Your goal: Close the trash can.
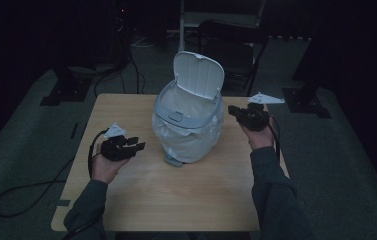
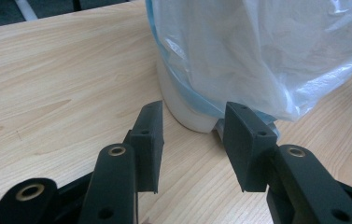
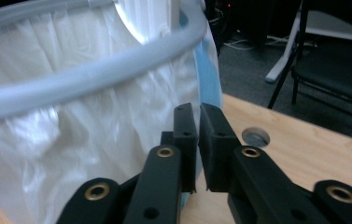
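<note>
- The bin [image 1: 188, 122] stands upright near the middle of the counter [image 1: 126, 200], its long axis vertical, its lid [image 1: 198, 75] swung up and back at the far side, so its mouth faces up and its latch side faces the person.
- A thin bag [image 1: 196, 137] lines the bin and drapes over the outside of its wall, held under the grey rim [image 3: 94, 74].
- The right gripper [image 1: 243, 114] sits just beside the bin's right flank, up near the rim; in the right gripper view [image 3: 197, 119] its 2 jaws stand almost together with only a thin slit between them. Whether a fold of bag is pinched there cannot be told.
- From the right gripper, the bag lies straight ahead and slightly to the left, very close, with a blue edge of the bin just behind the jaw tips.
- The left gripper [image 1: 131, 146] rests low, near the bin's lower left side but apart from it; its jaws stand wide and hold nothing [image 2: 192, 135].
- From the left gripper, the bin's base [image 2: 187, 112] lies directly ahead, between the lines of the 2 jaws.
- Judged from this, the right hand is nearer the rim and bag edge, the left nearer the base.
</note>
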Motion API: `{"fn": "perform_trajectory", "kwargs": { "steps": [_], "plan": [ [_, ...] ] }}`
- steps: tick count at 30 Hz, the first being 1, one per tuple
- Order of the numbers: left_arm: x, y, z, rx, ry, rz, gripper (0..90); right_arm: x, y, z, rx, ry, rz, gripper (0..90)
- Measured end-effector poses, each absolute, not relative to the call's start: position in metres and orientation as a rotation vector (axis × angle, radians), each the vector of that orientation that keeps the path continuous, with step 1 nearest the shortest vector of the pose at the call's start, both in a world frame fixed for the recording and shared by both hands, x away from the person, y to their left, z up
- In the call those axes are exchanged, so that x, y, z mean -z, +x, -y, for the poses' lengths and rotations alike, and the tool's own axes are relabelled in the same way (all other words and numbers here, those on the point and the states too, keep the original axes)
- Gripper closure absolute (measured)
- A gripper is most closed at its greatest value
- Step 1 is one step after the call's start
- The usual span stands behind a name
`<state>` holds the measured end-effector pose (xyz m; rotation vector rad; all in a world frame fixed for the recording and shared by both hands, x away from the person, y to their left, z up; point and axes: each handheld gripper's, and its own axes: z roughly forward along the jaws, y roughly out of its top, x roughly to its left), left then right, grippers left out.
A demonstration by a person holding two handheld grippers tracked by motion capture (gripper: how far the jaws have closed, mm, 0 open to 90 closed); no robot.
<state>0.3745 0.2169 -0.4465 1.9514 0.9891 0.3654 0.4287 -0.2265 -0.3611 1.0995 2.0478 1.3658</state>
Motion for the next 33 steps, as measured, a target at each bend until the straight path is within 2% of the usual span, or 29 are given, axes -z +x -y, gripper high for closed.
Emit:
{"fn": "perform_trajectory", "kwargs": {
  "steps": [33],
  "plan": [
    [0.442, 0.380, -0.202, -0.356, 1.967, -0.953, 59.7, 0.307, 0.465, 0.202, -1.402, 1.021, -1.965, 90.0]
  ]
}}
